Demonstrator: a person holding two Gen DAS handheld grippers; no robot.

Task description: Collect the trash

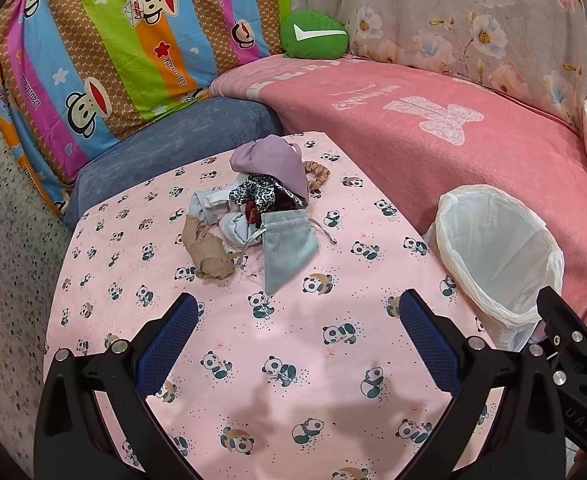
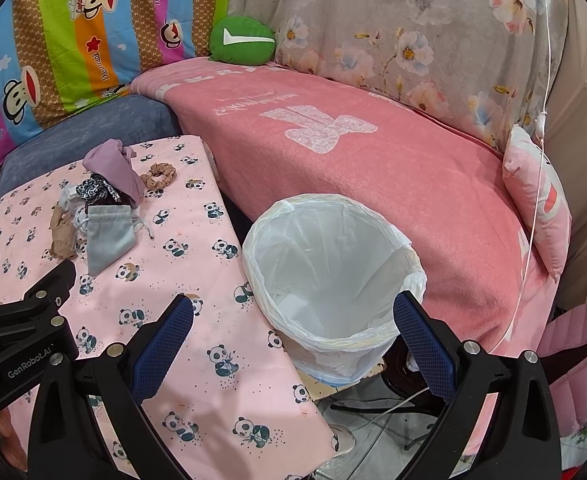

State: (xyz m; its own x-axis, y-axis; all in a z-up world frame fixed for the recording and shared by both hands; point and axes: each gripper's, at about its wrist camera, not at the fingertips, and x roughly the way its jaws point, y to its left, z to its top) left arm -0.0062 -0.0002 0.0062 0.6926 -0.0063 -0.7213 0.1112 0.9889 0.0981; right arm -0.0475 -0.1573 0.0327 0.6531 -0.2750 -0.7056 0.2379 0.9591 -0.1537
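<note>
A pile of small cloth items lies on the panda-print table [image 1: 277,360]: a grey drawstring pouch [image 1: 287,250], a beige stocking [image 1: 207,252], a purple cloth [image 1: 273,162], a leopard-print piece [image 1: 255,196] and a tan scrunchie [image 1: 317,172]. The pile also shows in the right wrist view, with the pouch [image 2: 109,238] nearest. A white-lined trash bin [image 1: 497,252] stands right of the table. My left gripper [image 1: 299,312] is open and empty, above the table short of the pile. My right gripper [image 2: 293,316] is open and empty over the bin [image 2: 329,264].
A pink blanket [image 2: 373,184] covers the sofa behind the bin. A blue cushion [image 1: 181,148], a striped monkey-print cover [image 1: 105,60] and a green pillow [image 1: 313,34] sit behind the table. A pink pillow [image 2: 537,196] and a white cord [image 2: 541,120] are at right.
</note>
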